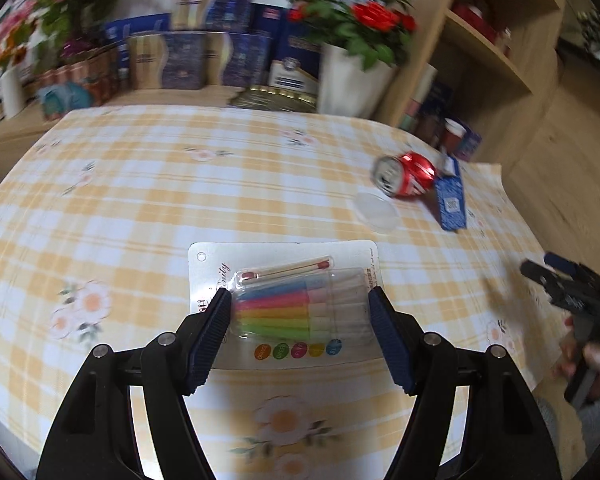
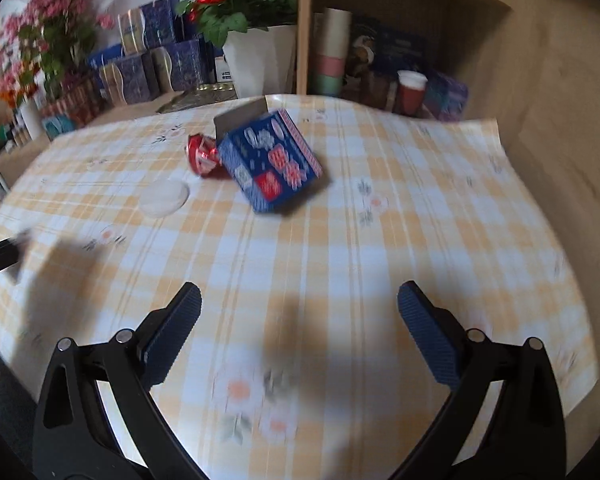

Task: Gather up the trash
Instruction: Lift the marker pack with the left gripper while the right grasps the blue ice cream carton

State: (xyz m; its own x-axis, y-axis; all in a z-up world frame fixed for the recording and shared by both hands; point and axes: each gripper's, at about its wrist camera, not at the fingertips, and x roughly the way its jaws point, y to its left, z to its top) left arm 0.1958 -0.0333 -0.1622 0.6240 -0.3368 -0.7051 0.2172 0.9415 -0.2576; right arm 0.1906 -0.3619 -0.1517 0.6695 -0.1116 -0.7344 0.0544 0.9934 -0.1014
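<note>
Trash: crushed red soda can (image 2: 202,156) touching open blue printed carton (image 2: 270,162). Step: approach. Right gripper (image 2: 300,322) released, short of carton; next, advance, straddle. Left gripper (image 1: 300,316) spread, flanking blister-packed coloured markers (image 1: 296,312).

A home living or dining room: a counter under a yellow checked floral cloth (image 1: 148,184), potted red roses (image 1: 356,12), wooden shelving (image 1: 496,56) with cups.
</note>
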